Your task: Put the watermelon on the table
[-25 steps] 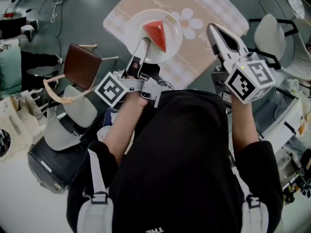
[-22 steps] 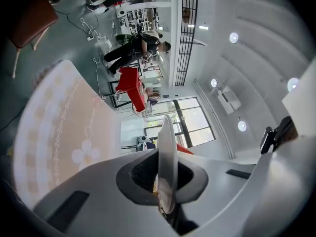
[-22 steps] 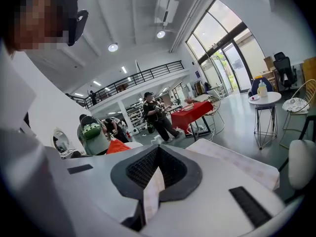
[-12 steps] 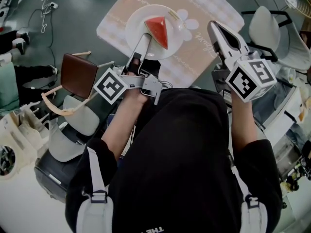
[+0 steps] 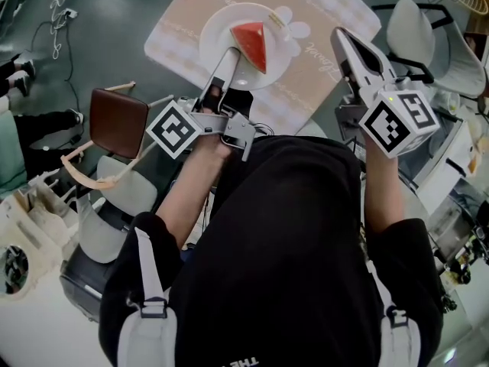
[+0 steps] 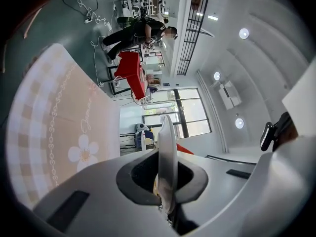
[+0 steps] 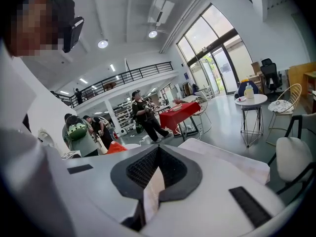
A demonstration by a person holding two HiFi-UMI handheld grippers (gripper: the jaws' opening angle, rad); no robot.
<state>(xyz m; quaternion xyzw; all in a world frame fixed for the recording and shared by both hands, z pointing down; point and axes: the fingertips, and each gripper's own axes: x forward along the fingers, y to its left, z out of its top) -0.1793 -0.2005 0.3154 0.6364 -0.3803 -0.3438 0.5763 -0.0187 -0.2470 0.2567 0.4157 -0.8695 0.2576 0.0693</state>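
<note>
Finding, head view: the left gripper [image 5: 231,55] points towards 1 o'clock. Its jaws are clamped on the near rim of the plate [image 5: 216,30], at the plate's 6 o'clock. The left gripper view confirms this: the rim runs edge-on between the pads, which press on it from both sides.

Location of the task item: the watermelon [image 5: 252,43] lies on the plate, at 1 o'clock from the left jaw tips and just beyond them. It is apart from the pads. Its long axis runs roughly 12 to 6, rind end far and point near.

Relation governing the next move: the plate sits over the table [image 5: 336,10], within the outline of the checked cloth [image 5: 179,21]. In the left gripper view, room background shows between the cloth and the plate edge. I judge from this that the plate is held clear of the surface, though no view shows the underside. The remaining move would then be a level descent, with the load cantilevered beyond the grip at 12 to 1 o'clock. A dip of the far rim could let the slice slide.

The right gripper [image 5: 344,37] stands at 3 o'clock of the plate, well apart, pointing towards 11 o'clock. Its jaws are together with nothing between them. The left hand is the nearer and carries the whole load.
</note>
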